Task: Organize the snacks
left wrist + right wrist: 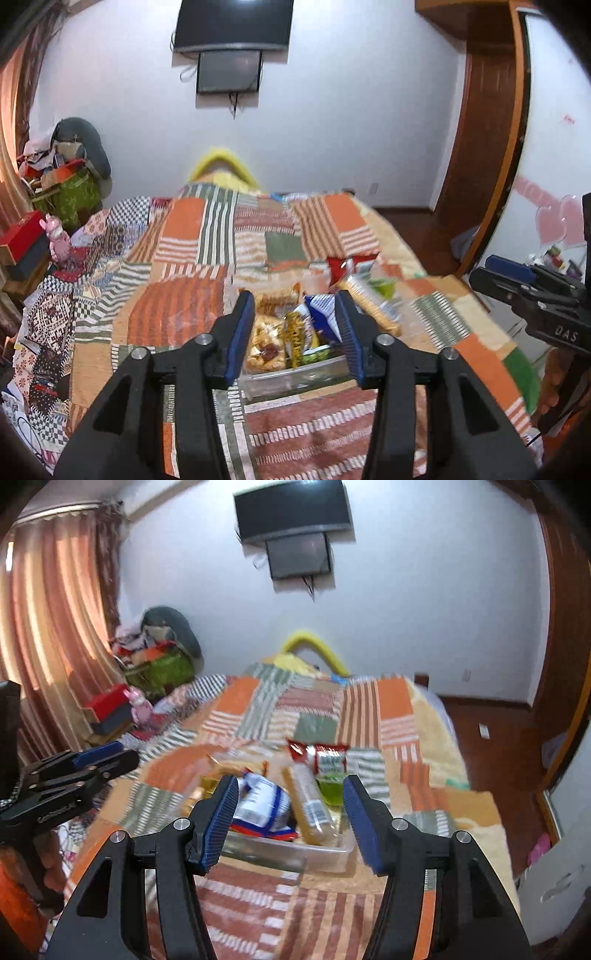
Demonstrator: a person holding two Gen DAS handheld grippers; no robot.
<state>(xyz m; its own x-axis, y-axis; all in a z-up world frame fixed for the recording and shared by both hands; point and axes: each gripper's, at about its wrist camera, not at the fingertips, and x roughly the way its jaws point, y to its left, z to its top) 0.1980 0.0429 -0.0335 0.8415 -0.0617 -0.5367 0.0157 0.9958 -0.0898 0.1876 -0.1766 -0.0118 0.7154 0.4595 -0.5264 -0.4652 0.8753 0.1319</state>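
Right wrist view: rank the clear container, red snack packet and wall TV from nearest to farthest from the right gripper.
From the right gripper:
1. Clear container, just beyond the fingertips on the quilt.
2. Red snack packet, behind the container.
3. Wall TV, high on the far wall.

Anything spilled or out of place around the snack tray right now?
Mostly tidy: the clear tray sits flat on the quilt with snacks inside. One red packet lies on the quilt just beyond the tray, not in it. Nothing looks spilled or torn, though the pictures are blurred.
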